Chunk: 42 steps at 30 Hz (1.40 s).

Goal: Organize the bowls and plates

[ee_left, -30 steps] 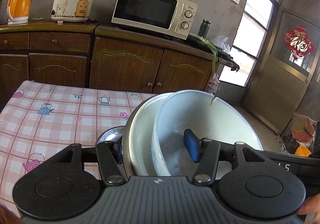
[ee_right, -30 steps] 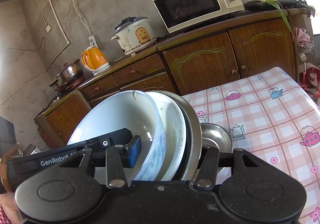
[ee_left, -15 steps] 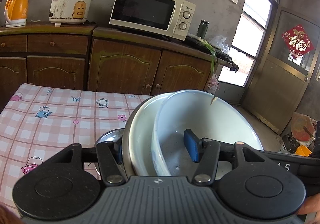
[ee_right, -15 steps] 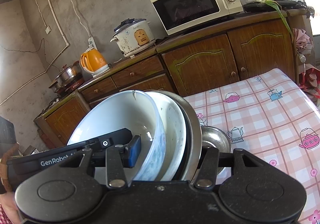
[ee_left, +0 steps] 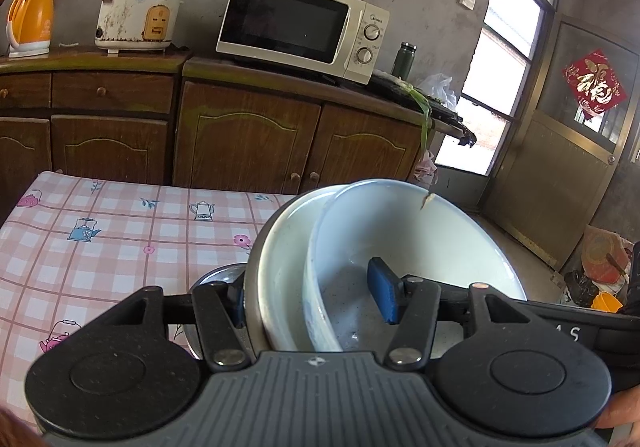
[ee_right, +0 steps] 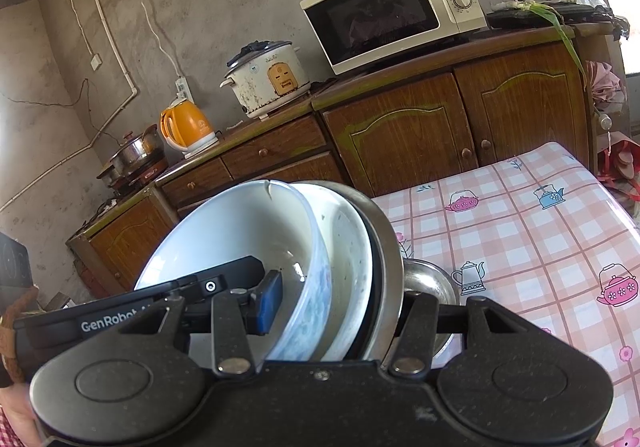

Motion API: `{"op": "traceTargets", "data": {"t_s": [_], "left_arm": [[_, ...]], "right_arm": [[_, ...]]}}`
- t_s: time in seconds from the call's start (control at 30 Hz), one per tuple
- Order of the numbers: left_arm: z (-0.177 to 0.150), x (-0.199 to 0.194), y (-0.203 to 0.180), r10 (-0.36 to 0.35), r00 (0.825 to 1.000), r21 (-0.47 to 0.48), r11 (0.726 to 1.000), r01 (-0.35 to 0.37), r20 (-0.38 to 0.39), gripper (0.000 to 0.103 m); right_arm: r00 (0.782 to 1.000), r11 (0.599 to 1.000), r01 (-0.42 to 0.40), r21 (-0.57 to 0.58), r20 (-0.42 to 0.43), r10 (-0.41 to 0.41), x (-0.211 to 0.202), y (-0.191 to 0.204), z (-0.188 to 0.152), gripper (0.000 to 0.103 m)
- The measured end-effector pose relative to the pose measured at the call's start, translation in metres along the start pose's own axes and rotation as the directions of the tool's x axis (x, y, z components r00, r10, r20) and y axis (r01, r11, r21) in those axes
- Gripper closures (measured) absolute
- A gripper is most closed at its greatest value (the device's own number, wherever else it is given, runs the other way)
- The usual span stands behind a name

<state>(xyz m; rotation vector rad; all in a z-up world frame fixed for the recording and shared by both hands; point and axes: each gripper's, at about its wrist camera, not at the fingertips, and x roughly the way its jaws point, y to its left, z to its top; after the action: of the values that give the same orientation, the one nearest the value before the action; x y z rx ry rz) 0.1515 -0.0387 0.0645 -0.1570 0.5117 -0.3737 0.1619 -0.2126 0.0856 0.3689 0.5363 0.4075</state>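
A nested stack of bowls stands tilted on its edge between my two grippers. The innermost white bowl (ee_left: 400, 231) has a chipped rim; it sits in a second white bowl (ee_left: 280, 259), which sits in a steel bowl (ee_left: 250, 283). My left gripper (ee_left: 310, 295) is shut on the stack, its blue pad inside the innermost bowl. My right gripper (ee_right: 344, 303) is shut on the same stack (ee_right: 352, 247) from the opposite side. A finger of the other gripper reaches into each view, at the right edge (ee_left: 560, 327) and at the left edge (ee_right: 120, 319).
A small steel bowl (ee_right: 428, 283) lies on the pink checked tablecloth (ee_left: 100, 247) just beyond the stack. Behind the table stand brown cabinets (ee_left: 240, 135) with a microwave (ee_left: 296, 23), a rice cooker (ee_left: 138, 17) and an orange kettle (ee_left: 30, 21). A door (ee_left: 560, 167) is at the right.
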Motion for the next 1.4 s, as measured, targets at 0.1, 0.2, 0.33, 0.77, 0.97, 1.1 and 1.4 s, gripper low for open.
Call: {"op": "traceTargets", "data": {"t_s": [0.1,0.2,0.33,0.77,0.97,1.1,1.4], "left_arm": [[0.001,0.001,0.000,0.000,1.000,0.000,1.000,0.000,0.000,0.047],[0.001,0.001,0.000,0.000,1.000,0.000,1.000,0.000,0.000,0.047],[0.002,0.002,0.001,-0.001,1.000,-0.001,1.000,0.001,-0.001,0.047],[0.004,0.005,0.001,-0.001,1.000,-0.002,1.000,0.001,-0.002,0.047],[0.004,0.007,0.000,0.001,1.000,0.000,1.000,-0.001,-0.002,0.047],[0.005,0.012,0.002,0.004,1.000,0.003,1.000,-0.004,-0.007,0.047],[0.006,0.025,0.005,0.008,1.000,0.007,1.000,-0.008,-0.016,0.047]], "right_arm": [[1.000,1.000,0.000,0.000,0.000,0.000,0.000,0.000,0.000,0.043],[1.000,1.000,0.000,0.000,0.000,0.000,0.000,0.000,0.000,0.043],[1.000,1.000,0.001,-0.001,-0.001,-0.001,0.000,0.000,-0.001,0.043],[1.000,1.000,0.002,-0.001,0.000,-0.002,0.001,0.000,-0.001,0.043],[1.000,1.000,0.001,0.001,0.002,-0.001,0.001,0.000,-0.001,0.043],[1.000,1.000,0.000,0.002,0.000,0.000,0.001,-0.001,-0.001,0.043],[1.000,1.000,0.000,0.012,-0.005,0.000,0.004,-0.005,-0.001,0.043]]}}
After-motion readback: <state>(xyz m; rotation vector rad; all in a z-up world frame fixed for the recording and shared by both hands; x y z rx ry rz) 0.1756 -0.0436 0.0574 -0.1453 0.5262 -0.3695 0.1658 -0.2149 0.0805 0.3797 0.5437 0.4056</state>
